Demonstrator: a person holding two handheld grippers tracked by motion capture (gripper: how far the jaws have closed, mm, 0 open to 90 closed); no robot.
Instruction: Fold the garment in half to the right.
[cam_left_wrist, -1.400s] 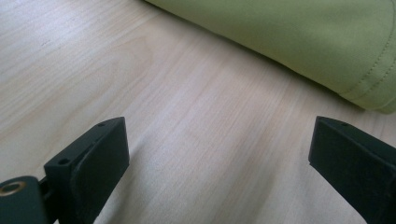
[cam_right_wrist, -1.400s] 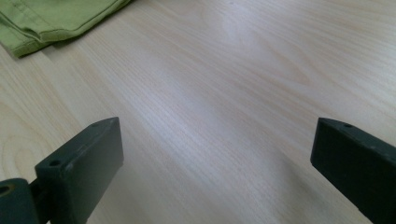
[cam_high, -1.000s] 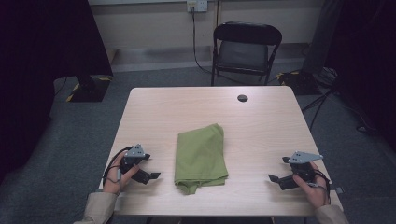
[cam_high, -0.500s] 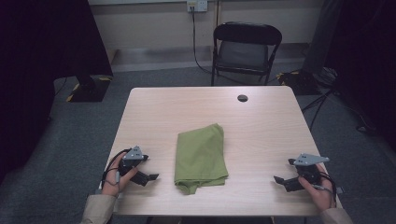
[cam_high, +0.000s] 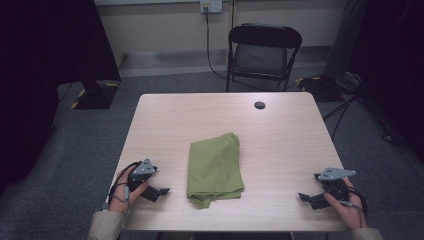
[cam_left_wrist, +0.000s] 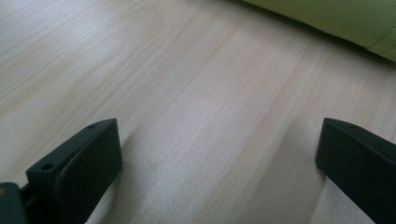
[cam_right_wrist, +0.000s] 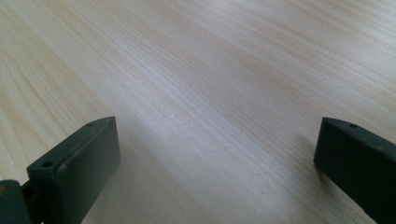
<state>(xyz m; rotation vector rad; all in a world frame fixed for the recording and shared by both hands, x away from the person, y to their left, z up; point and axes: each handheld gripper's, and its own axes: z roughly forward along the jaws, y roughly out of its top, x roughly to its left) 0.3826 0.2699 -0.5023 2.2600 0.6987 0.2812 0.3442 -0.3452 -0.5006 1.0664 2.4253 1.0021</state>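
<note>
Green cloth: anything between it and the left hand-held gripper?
Nothing visible. Bare table lies between the left hand-held gripper and the folded green cloth. In the left gripper view its jaws stand open over bare wood, with the cloth's edge ahead.

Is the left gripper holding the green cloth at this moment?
No, in the high view the left gripper rests open on the table, apart from the folded green cloth, with nothing between its jaws.
</note>
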